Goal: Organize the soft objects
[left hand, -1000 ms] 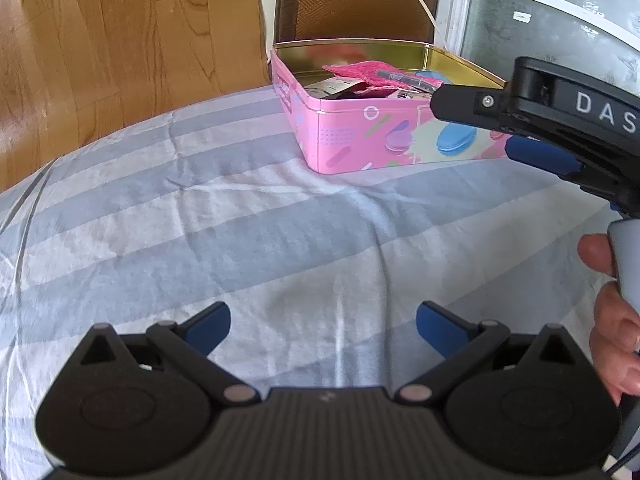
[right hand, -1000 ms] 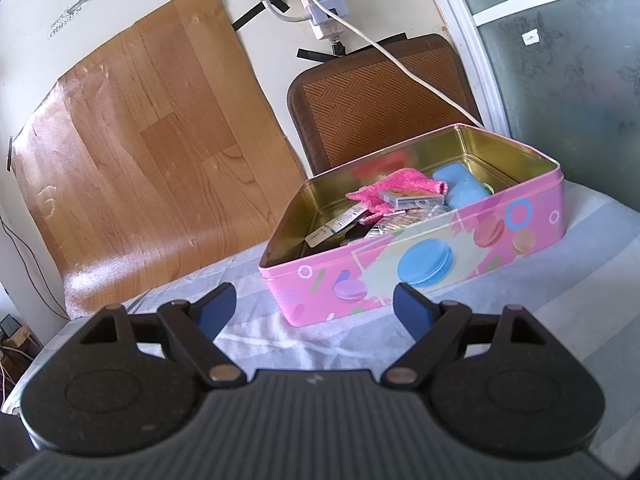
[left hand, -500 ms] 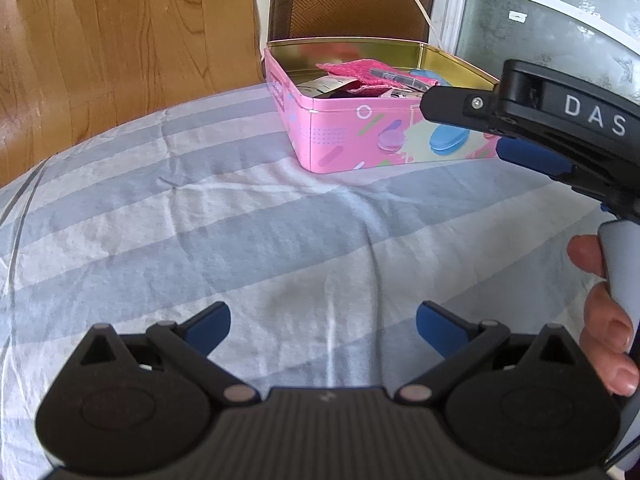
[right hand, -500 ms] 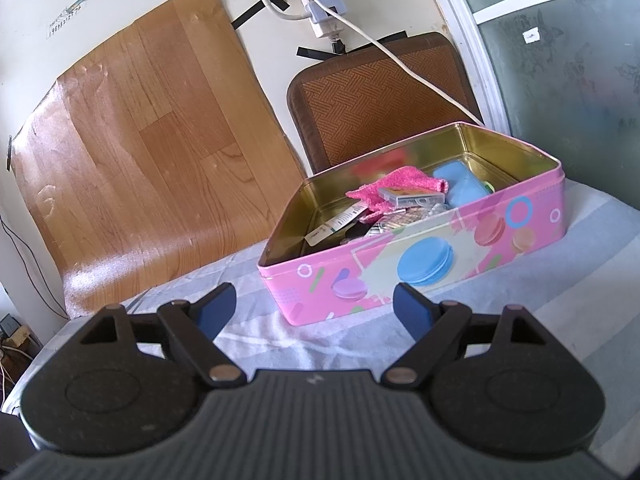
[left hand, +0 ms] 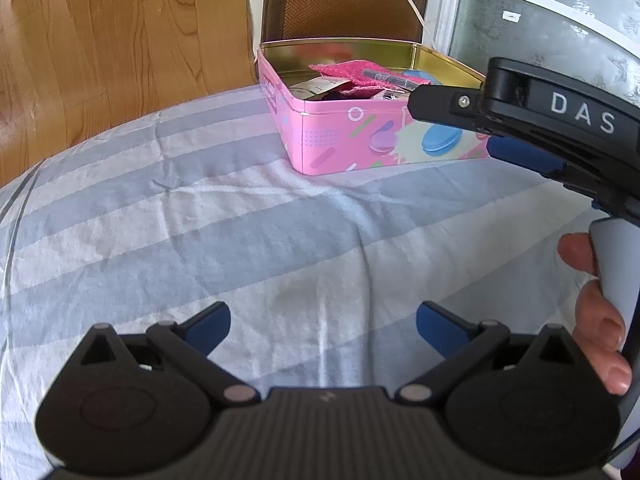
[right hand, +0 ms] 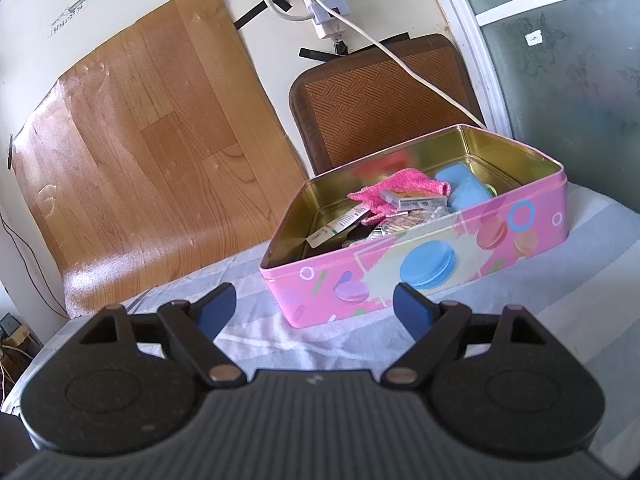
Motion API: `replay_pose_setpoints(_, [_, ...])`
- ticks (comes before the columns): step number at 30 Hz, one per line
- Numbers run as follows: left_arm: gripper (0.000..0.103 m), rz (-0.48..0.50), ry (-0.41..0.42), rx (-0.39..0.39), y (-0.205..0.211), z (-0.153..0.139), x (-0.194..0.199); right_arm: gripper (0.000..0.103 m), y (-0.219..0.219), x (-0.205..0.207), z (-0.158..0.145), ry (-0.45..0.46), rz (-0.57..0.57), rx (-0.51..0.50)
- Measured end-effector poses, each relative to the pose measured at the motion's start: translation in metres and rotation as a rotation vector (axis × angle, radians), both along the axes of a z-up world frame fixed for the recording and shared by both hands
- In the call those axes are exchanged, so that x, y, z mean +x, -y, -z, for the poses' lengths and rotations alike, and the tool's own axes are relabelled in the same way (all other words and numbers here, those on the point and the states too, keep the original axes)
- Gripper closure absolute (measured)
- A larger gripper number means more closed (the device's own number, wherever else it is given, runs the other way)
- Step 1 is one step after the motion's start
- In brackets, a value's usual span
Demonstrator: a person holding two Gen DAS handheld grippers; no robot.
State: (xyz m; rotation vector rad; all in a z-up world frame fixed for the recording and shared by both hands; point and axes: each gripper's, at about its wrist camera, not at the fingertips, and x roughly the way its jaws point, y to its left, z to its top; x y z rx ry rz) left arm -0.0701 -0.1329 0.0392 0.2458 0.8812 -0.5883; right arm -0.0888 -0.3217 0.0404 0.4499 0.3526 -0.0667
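Note:
A pink tin box (left hand: 352,136) with macaron prints stands open on the striped cloth; it also shows in the right wrist view (right hand: 432,268). Inside lie a pink towel (right hand: 396,188), a blue soft block (right hand: 464,190), a small clear case (right hand: 414,200) and paper packets. My left gripper (left hand: 323,328) is open and empty, low over the cloth, well in front of the tin. My right gripper (right hand: 315,308) is open and empty, hovering just in front of the tin; its body shows at the right in the left wrist view (left hand: 520,120).
The blue-and-white striped cloth (left hand: 240,220) covers the table. A brown woven chair back (right hand: 380,100) stands behind the tin. A wood-grain sheet (right hand: 140,140) and a power strip with a white cable (right hand: 324,12) are on the wall. A frosted window (right hand: 568,60) is at the right.
The left gripper has drifted slightly, so the tin sits a little differently in its view. The right gripper has barely moved. Both stay open and empty.

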Motion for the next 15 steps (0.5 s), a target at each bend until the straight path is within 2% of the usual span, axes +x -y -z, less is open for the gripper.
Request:
replay_pose_setpoints(9, [0.0,0.002,0.0,-0.005,0.0007,0.0,0.0,0.015,-0.0002,-0.0001,0.0,-0.002,0.0,0.001])
replay_pose_setpoints(15, [0.0,-0.005,0.039,-0.048,-0.006,-0.0052,-0.0007,0.015,-0.0011,0.0,-0.0009,-0.001,0.002,-0.012])
